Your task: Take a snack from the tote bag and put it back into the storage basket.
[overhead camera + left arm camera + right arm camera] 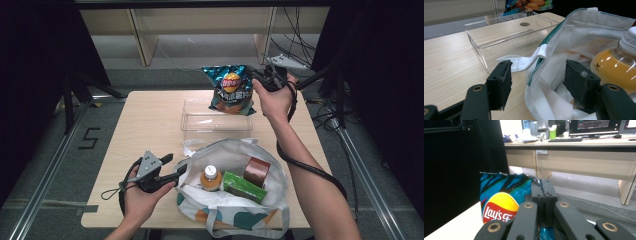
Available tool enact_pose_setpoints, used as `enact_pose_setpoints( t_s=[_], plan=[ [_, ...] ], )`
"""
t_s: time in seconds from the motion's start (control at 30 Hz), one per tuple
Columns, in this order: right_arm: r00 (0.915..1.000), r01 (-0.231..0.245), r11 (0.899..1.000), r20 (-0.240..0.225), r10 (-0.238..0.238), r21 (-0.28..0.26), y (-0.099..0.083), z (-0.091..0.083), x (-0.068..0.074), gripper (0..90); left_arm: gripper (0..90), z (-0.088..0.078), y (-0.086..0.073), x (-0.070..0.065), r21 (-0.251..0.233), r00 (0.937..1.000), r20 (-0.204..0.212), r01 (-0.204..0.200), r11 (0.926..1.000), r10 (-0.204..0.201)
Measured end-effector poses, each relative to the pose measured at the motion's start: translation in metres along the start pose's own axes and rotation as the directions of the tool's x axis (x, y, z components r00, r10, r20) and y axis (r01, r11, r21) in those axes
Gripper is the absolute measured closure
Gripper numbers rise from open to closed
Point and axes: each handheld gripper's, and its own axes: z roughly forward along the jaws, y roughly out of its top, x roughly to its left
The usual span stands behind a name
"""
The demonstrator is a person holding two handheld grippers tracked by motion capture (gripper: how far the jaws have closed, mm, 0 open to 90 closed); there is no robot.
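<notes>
Your right gripper [261, 79] is clamping tight on the edge of the chip bag [231, 89], jaws pinched together on the crinkled foil, and you are holding that bag up in the air over the far side of the table [150, 120]. In the right gripper view the chip bag [504, 200] is hanging just left of your closed jaws, its red and yellow logo facing the camera. Below the bag, the clear plastic bin [216, 121] is sitting on the tabletop, and the bag's lower edge is hovering over its far right part; whether the two are touching is hard to tell from above.

Over on the near side, your left gripper [176, 165] is sitting with its jaws spread wide at the rim of the tote bag [235, 210]. In the left gripper view the tote bag's white rim [549, 82] with its green trim is passing between the two black pads, but the pads are not pressing on it, so nothing is gripped there. A white strap [524, 61] of the tote is draping out toward the left pad.

Inside the tote, a bottle of orange drink [210, 178] is standing upright nearest your left gripper, a green box [243, 186] is lying just beside it, and a brown roll [256, 171] is resting behind the box. The clear bin is lying just beyond the tote's far rim.
</notes>
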Motion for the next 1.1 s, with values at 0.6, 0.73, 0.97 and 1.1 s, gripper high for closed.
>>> enact_pose_setpoints(
  t_s=[0.6, 0.73, 0.97, 1.1],
  plan=[
    [0.9999, -0.015, 1.000, 0.007, 0.015, 0.015, -0.002, 0.011, -0.002, 90.0, 38.1, -0.001, 0.000, 0.000, -0.003, 1.0000, -0.002, 0.000, 1.0000, 0.000],
    [0.9997, -0.026, 0.999, 0.005, 0.026, 0.018, -0.002, 0.014, -0.003, 90.0, 38.1, -0.001, 0.000, 0.000, -0.011, 1.0000, 0.005, 0.003, 0.9999, -0.003],
    [0.9996, -0.026, 0.999, 0.015, 0.025, 0.024, -0.004, 0.018, -0.005, 90.0, 38.1, -0.001, 0.001, 0.000, -0.005, 1.0000, 0.000, -0.002, 1.0000, 0.002],
    [0.9996, -0.022, 0.999, 0.018, 0.022, 0.036, -0.006, 0.020, -0.007, 90.0, 38.0, -0.001, 0.000, 0.000, -0.009, 0.9999, 0.004, 0.011, 0.9999, -0.011]
  ],
)
